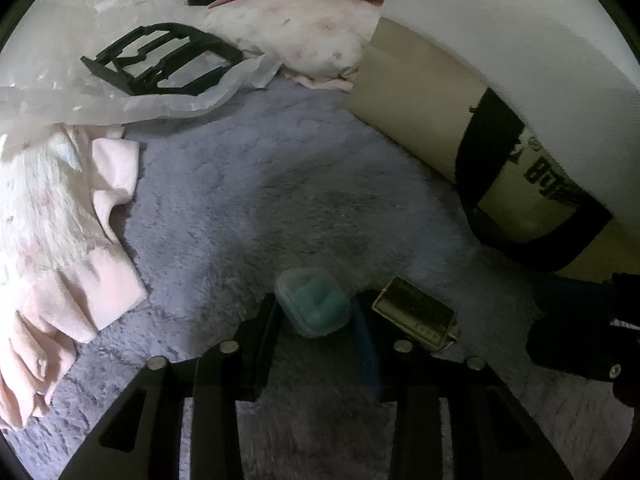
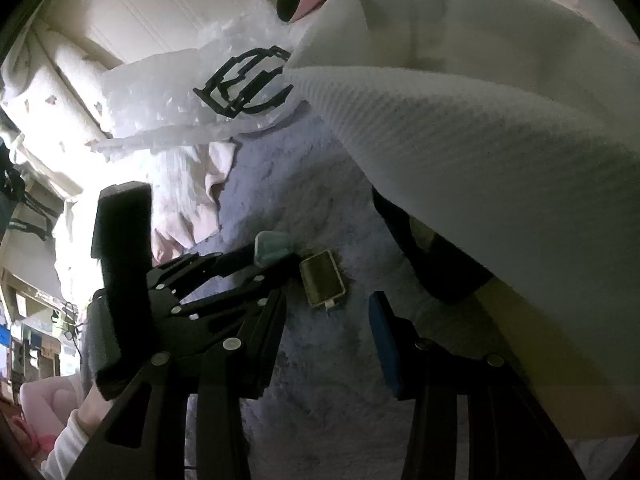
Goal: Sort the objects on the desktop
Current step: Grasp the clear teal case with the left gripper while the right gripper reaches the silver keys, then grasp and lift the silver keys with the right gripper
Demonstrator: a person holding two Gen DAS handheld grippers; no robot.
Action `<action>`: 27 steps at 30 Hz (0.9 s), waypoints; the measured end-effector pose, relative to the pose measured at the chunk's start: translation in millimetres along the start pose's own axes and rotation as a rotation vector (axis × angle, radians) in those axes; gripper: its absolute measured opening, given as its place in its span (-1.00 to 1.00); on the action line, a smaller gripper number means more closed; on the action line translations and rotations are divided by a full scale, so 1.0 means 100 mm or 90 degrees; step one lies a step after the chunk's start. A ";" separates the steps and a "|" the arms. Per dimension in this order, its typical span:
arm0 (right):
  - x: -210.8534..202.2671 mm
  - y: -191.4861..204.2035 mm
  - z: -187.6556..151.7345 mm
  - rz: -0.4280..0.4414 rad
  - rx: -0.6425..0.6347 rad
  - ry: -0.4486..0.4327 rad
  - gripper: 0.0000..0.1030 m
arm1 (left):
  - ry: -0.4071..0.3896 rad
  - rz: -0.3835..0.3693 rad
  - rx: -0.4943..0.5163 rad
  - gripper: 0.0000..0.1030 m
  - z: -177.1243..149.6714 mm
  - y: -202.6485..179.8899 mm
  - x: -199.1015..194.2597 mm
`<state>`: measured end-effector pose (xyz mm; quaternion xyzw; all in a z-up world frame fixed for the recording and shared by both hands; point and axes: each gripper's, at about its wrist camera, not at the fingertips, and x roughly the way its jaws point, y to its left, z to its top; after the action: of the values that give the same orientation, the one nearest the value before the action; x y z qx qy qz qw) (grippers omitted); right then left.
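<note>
Looking through the left wrist, I see the left gripper (image 1: 316,312) fingers narrow, clasping the teal case (image 1: 312,302) on the fuzzy grey surface (image 1: 248,200) beside an olive box (image 1: 414,314); right wrist: right gripper (image 2: 332,336) fingers partly spread, empty, near that box.

Left gripper (image 1: 316,312) pitched steeply downward, jaws drawn in close with both pads against the sides of the small teal case (image 1: 313,302). Right gripper (image 2: 332,320) also angled down, just beside the left one, jaws partly apart with nothing between them. A light sleeve (image 2: 66,446) shows behind the left gripper.
</note>
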<state>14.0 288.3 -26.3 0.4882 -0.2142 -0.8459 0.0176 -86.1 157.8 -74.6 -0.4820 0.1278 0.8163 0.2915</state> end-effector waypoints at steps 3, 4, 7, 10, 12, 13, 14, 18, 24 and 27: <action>-0.01 0.00 0.00 0.001 -0.001 -0.002 -0.14 | 0.005 0.003 -0.016 -0.65 -0.03 0.09 -0.08; -0.01 0.00 0.00 0.004 -0.002 -0.007 -0.14 | 0.001 0.001 -0.032 -0.65 -0.06 0.14 -0.13; 0.01 0.02 0.01 0.032 -0.012 -0.033 -0.14 | -0.010 -0.002 -0.070 -0.64 -0.19 0.29 -0.27; 0.09 0.13 0.01 0.056 -0.044 -0.043 -0.26 | -0.016 0.001 -0.103 -0.64 -0.33 0.44 -0.39; 0.17 0.21 0.01 0.058 -0.071 -0.043 -0.31 | -0.024 -0.004 -0.118 -0.64 -0.40 0.49 -0.46; 0.19 0.22 0.01 0.059 -0.078 -0.044 -0.32 | -0.029 -0.010 -0.126 -0.64 -0.44 0.53 -0.50; 0.21 0.25 0.03 0.056 -0.087 -0.045 -0.32 | -0.035 -0.012 -0.130 -0.64 -0.47 0.54 -0.54; 0.31 0.31 0.03 -0.016 -0.136 -0.059 -0.32 | -0.057 -0.027 -0.145 -0.64 -0.54 0.59 -0.66; 0.52 0.32 -0.04 -0.076 -0.195 -0.035 -0.30 | -0.056 -0.039 -0.138 -0.64 -0.55 0.58 -0.66; 0.69 0.38 -0.09 -0.116 -0.237 -0.036 -0.18 | -0.054 -0.038 -0.144 -0.64 -0.54 0.58 -0.61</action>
<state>-21.2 233.6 -72.6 0.4698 -0.0093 -0.8824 0.0248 -60.1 63.5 -53.7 -0.4802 0.0077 0.8363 0.2644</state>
